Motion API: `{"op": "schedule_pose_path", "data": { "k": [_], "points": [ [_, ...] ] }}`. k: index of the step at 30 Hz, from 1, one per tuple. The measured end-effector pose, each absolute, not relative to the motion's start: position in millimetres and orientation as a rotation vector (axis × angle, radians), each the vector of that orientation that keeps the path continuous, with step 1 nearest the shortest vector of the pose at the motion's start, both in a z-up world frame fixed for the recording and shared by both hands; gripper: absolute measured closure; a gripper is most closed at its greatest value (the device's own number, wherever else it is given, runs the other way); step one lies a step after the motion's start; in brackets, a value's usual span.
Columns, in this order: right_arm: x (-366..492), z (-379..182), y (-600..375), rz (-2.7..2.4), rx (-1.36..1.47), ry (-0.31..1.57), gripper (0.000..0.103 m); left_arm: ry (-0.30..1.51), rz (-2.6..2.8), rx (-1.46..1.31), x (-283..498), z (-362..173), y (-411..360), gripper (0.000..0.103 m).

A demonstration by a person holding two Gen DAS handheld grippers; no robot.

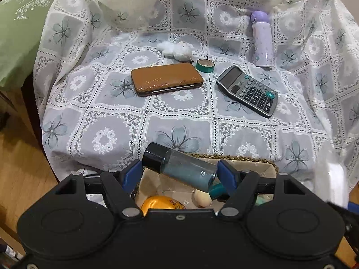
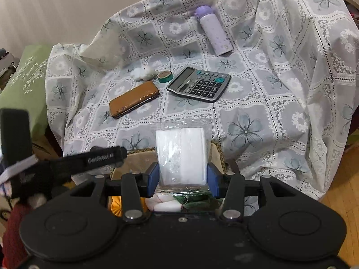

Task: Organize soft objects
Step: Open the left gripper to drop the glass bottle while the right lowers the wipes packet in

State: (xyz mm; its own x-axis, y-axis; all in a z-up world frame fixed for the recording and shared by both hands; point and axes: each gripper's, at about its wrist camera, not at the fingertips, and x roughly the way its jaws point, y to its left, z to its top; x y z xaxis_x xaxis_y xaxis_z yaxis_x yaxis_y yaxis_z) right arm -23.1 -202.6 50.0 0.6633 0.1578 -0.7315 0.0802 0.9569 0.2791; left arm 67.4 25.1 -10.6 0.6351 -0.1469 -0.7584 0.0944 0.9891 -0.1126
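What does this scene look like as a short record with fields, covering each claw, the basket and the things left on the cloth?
left claw: shut on blue-tinted bottle, held tilted above the basket
right claw: shut on pack of white tissues, upright in clear wrap
basket: woven basket with fabric liner, directly below both claws
in basket: yellow round item, wooden-tipped teal item
on cloth: brown wallet, calculator, green tape roll, white plush toy, purple flask lying down
surface: floral lace cloth
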Motion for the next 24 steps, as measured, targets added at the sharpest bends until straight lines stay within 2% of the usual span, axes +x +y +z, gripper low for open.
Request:
{"op": "schedule_pose_path", "data": {
  "k": [8, 11, 14, 24],
  "points": [
    [-22, 42, -203, 0.055, 0.299, 0.875, 0.059, 0.905, -0.137, -0.043, 86, -19, 16, 0.034],
    [-22, 39, -201, 0.065, 0.287, 0.888, 0.058, 0.909, -0.128, -0.045, 87, -21, 15, 0.027],
    [-21, 35, -200, 0.073, 0.277, 0.906, 0.058, 0.898, -0.120, -0.050, 85, -20, 17, 0.024],
    [-20, 27, -194, 0.113, 0.220, 0.953, 0.056, 0.890, -0.092, -0.077, 75, -15, 28, 0.024]
  ]
}}
